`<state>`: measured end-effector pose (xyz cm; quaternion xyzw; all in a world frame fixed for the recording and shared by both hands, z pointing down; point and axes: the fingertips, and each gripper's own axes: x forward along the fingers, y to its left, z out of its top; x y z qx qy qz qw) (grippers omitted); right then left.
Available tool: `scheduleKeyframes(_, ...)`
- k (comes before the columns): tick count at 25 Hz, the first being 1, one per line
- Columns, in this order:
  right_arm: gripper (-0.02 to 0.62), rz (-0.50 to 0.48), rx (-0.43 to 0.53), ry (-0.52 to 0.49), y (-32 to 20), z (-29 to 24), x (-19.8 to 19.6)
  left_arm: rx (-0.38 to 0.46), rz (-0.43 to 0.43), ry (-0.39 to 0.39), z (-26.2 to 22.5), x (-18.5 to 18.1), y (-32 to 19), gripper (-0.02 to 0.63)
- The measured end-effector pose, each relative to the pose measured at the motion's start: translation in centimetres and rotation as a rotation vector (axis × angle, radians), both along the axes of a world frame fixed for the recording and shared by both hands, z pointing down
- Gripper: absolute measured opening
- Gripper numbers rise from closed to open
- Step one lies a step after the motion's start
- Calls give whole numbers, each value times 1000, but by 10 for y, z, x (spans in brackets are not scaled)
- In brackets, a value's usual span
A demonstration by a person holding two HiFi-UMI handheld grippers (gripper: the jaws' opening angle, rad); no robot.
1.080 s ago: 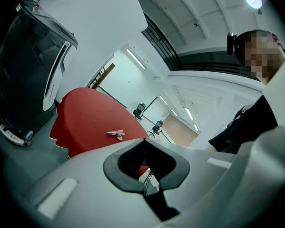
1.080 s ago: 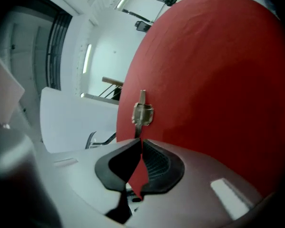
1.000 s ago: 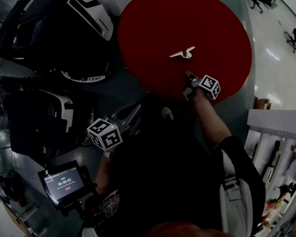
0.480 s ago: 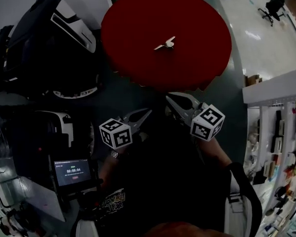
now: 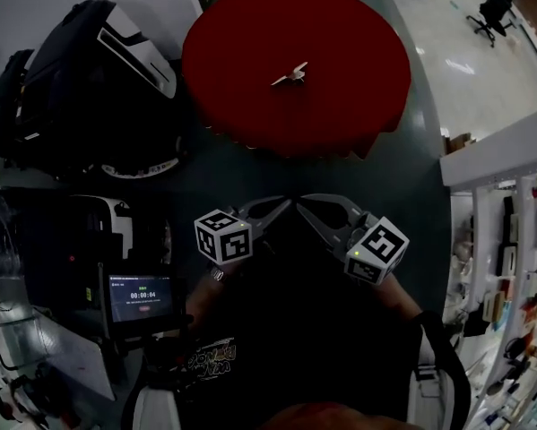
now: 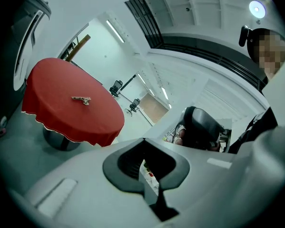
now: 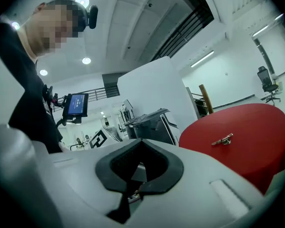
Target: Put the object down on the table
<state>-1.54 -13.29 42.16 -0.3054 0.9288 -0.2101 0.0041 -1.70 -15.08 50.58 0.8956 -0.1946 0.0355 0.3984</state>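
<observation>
A small pale metal object [image 5: 290, 74] lies alone near the middle of the round red-clothed table [image 5: 340, 115]. Both grippers are held back close to the person's body, well short of the table's near edge. The left gripper [image 5: 284, 205] and the right gripper [image 5: 304, 201] point toward each other, tips almost meeting, both shut and empty. In the left gripper view the object [image 6: 81, 99] rests on the red table [image 6: 61, 120] far beyond the closed left gripper [image 6: 142, 140]. The right gripper view shows the object [image 7: 222, 139] on the table [image 7: 256, 127] beyond the closed right gripper [image 7: 141, 140].
Dark machines with white panels [image 5: 107, 52] stand left of the table. A small lit screen [image 5: 142, 296] sits at lower left. Office chairs [image 5: 494, 7] stand on the glossy floor at upper right, and a shelf unit [image 5: 501, 159] runs along the right.
The right gripper has drawn back from the table to the person's body, leaving the object lying on the red cloth. The left gripper has shifted slightly right to meet it.
</observation>
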Motion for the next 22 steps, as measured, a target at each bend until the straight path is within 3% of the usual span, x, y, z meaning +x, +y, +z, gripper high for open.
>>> scheduleKeyframes(8,2,-41,-55,-19,68,17,46,-55,-15,-15,14,53,66,12)
scheduleKeyframes(12,2,-51,-68,-37,101,19,64,-42,-35,-45,20,70,104,12)
scheduleKeyframes(22,2,-56,4,17,151,16,102,-47,7,-34,24,115,146,12)
